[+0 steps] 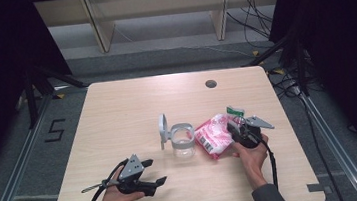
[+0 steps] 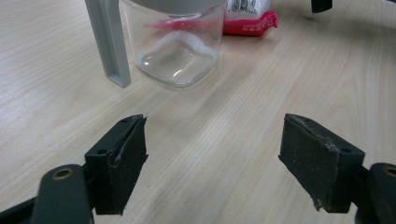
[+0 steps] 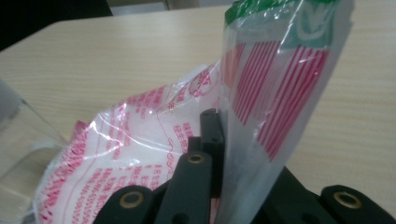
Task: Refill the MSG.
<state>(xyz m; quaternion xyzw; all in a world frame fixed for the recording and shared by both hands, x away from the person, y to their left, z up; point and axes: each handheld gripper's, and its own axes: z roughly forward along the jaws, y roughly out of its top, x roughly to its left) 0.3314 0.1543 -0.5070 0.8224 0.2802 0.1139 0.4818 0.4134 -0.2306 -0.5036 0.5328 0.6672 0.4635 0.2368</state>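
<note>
Pale wood counter (image 1: 118,117) is carrying everything. Left claw (image 1: 161,181) is resting low near the front left edge in the person's left hand (image 1: 114,198), jaws standing wide with nothing between them, pointing toward the jar. Clear plastic jar (image 1: 182,140) is sitting upright mid-counter, its grey lid (image 1: 162,129) flipped up on the left side. Pink and white plastic bag (image 1: 214,134) is lying just right of the jar, about touching it. Right claw (image 1: 233,127) is gripping the bag's upper edge, jaws clamped tight on the film, green-topped end (image 3: 280,18) sticking up beside them; right hand (image 1: 250,153) is holding it from below
</note>
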